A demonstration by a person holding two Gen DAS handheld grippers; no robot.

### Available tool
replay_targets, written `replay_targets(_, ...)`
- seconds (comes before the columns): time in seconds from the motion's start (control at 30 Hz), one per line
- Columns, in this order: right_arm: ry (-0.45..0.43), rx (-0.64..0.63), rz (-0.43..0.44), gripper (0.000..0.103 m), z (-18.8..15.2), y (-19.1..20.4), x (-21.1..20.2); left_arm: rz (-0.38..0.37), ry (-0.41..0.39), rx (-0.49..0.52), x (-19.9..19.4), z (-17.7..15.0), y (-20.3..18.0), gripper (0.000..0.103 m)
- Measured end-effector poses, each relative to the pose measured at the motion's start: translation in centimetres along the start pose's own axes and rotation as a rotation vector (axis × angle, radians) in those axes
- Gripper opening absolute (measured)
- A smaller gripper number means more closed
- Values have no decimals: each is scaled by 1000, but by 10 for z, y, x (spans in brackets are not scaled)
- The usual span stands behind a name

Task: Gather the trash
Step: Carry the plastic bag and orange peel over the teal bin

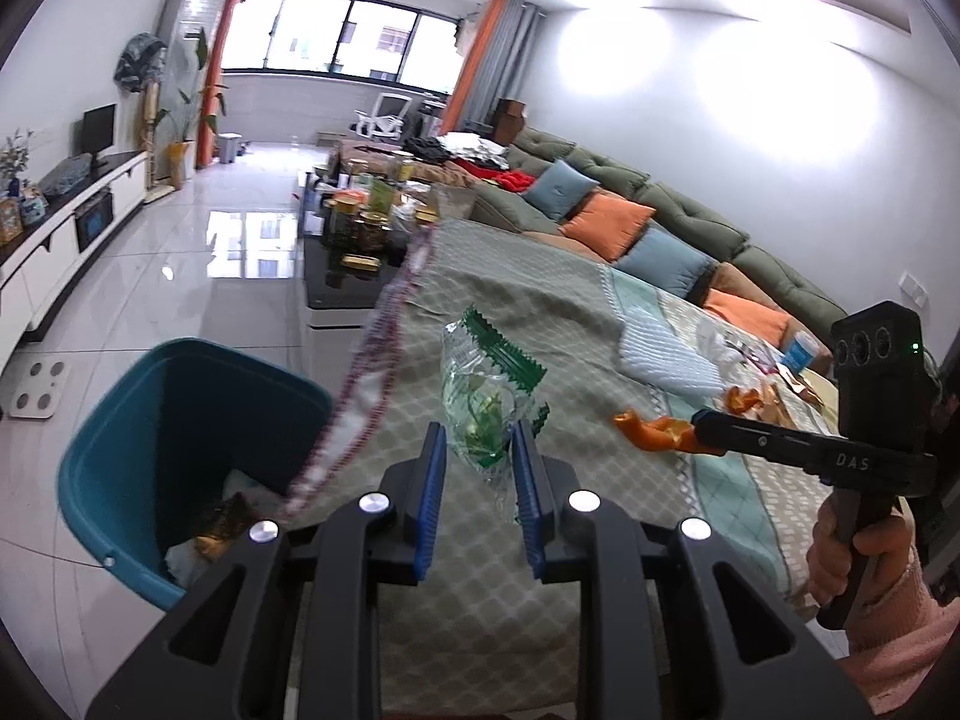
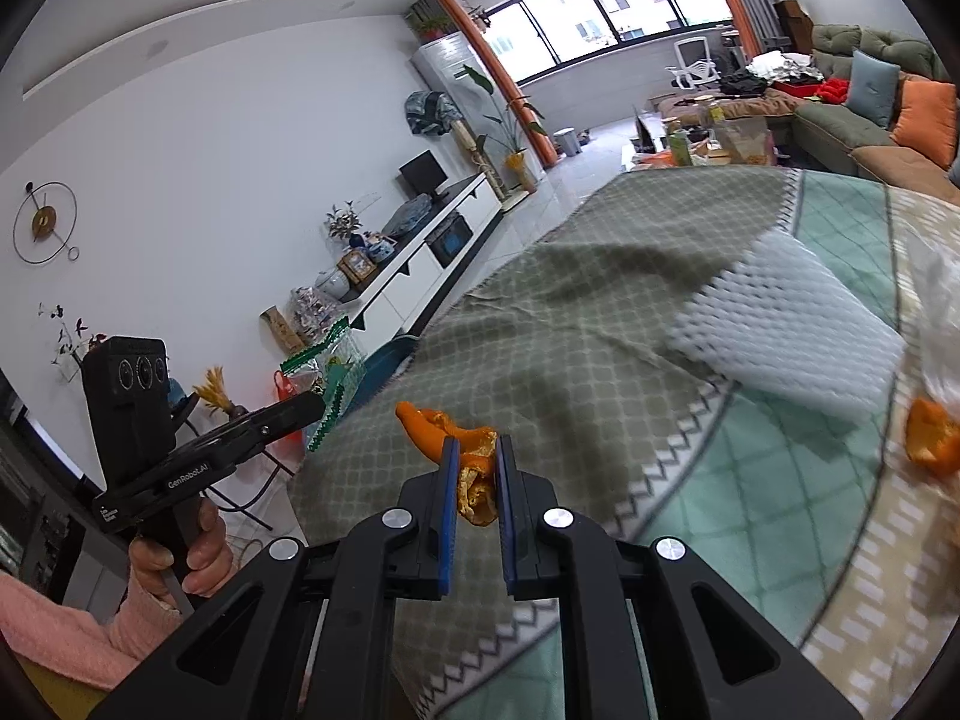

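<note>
My left gripper (image 1: 478, 441) is shut on a clear plastic bag with green serrated edges (image 1: 480, 378), held above the green patterned tablecloth (image 1: 540, 312). That bag (image 2: 327, 369) also shows at the left gripper's tip in the right wrist view. My right gripper (image 2: 477, 450) is shut on an orange peel (image 2: 447, 429); the same peel (image 1: 651, 429) sticks out of the right gripper's tip (image 1: 699, 420) in the left wrist view. A teal trash bin (image 1: 180, 450) with some trash inside stands on the floor left of the table, below the left gripper.
A white foam net sleeve (image 2: 786, 336) lies on the cloth, with more orange peel (image 2: 933, 438) and wrappers (image 1: 768, 372) at the right. A beaded fringe (image 1: 372, 360) hangs off the table edge. A cluttered coffee table (image 1: 360, 222) and a sofa (image 1: 660, 222) lie beyond.
</note>
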State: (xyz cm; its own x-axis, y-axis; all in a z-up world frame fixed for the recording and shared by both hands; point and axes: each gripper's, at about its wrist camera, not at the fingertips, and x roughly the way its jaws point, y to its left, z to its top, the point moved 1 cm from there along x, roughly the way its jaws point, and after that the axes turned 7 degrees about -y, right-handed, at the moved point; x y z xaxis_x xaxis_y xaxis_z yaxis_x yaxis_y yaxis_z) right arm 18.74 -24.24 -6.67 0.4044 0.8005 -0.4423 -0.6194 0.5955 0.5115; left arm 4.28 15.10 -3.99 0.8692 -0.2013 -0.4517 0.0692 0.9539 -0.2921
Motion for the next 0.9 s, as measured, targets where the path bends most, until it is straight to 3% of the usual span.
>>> replay_targets(0.43, 50, -61, 90, 12, 23, 37, 57, 165, -29, -67, -16, 6, 57, 24)
replay_targets(0.9, 121, -142, 135, 12, 32, 77, 116, 262, -21, -116, -16, 9, 97, 24)
